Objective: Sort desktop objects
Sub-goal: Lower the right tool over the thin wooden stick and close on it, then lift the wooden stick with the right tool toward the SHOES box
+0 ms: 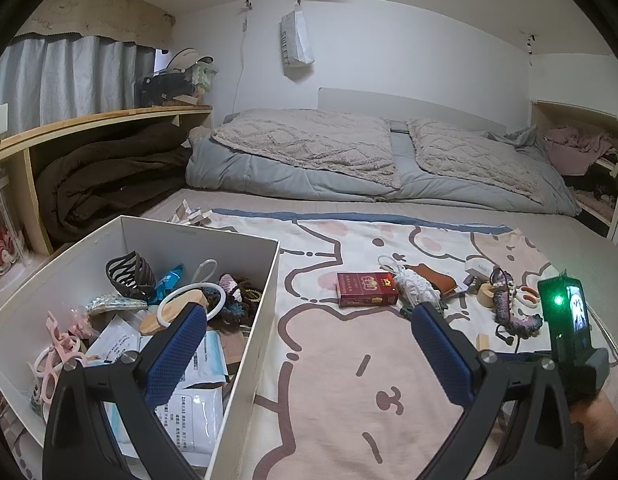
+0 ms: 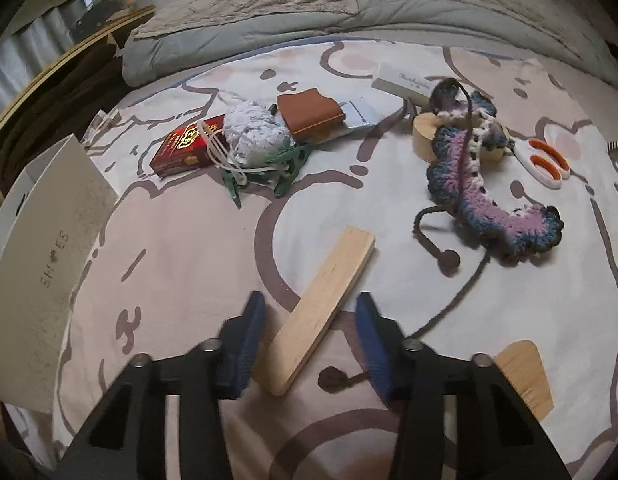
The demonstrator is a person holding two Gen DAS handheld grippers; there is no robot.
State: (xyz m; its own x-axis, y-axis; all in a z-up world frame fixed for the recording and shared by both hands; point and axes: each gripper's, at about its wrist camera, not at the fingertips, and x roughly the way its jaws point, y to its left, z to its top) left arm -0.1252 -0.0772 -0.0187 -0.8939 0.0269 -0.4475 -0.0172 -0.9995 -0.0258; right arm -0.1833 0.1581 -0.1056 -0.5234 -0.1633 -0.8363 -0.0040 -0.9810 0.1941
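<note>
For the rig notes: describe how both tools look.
Left tool and right tool look alike: black angular arms with silver pivot screws, ending in blue textured pads. The right tool's body carries a small screen and a green light.

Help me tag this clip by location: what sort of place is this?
Most likely a bedroom. The sorting happens on a bed with a cartoon-print sheet, a folded grey duvet at its head, and a curtained window above a wooden shelf.
</note>
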